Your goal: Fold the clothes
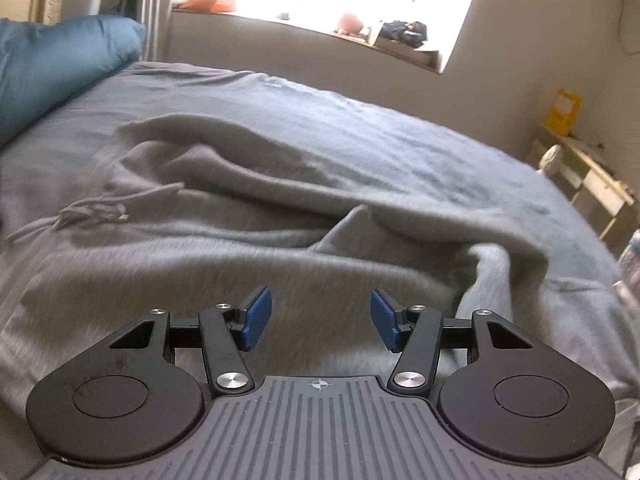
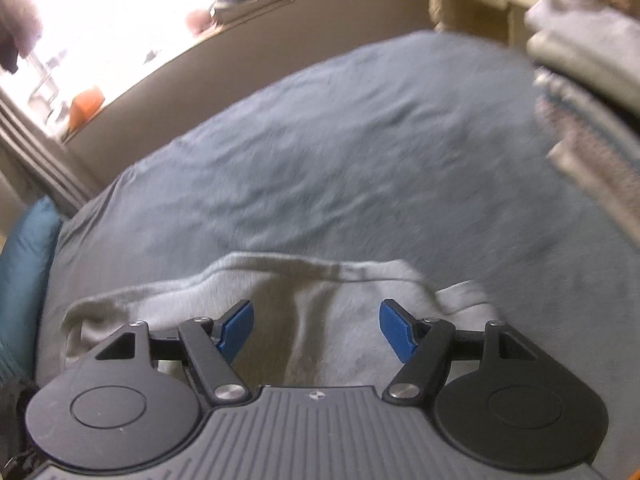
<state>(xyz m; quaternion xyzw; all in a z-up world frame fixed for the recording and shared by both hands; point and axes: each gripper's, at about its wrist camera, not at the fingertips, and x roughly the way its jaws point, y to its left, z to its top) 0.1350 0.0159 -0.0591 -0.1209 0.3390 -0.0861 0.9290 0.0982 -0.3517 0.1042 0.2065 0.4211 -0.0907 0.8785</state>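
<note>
A light grey garment (image 1: 224, 216) with a drawstring (image 1: 92, 212) lies rumpled on a bed with a grey-blue sheet (image 1: 400, 136). My left gripper (image 1: 321, 316) hovers over its near part, blue pads (image 1: 256, 316) apart, nothing between them. In the right wrist view the same grey garment (image 2: 312, 304) lies below my right gripper (image 2: 316, 328), which is open with nothing between its blue pads (image 2: 398, 330). The garment's far edge runs just beyond the fingertips.
A teal pillow (image 1: 52, 68) lies at the bed's far left. Folded clothes (image 2: 584, 92) are stacked at the right edge of the bed. A windowsill (image 1: 304, 28) with clutter runs behind, and a low shelf (image 1: 584, 176) stands past the bed's right side.
</note>
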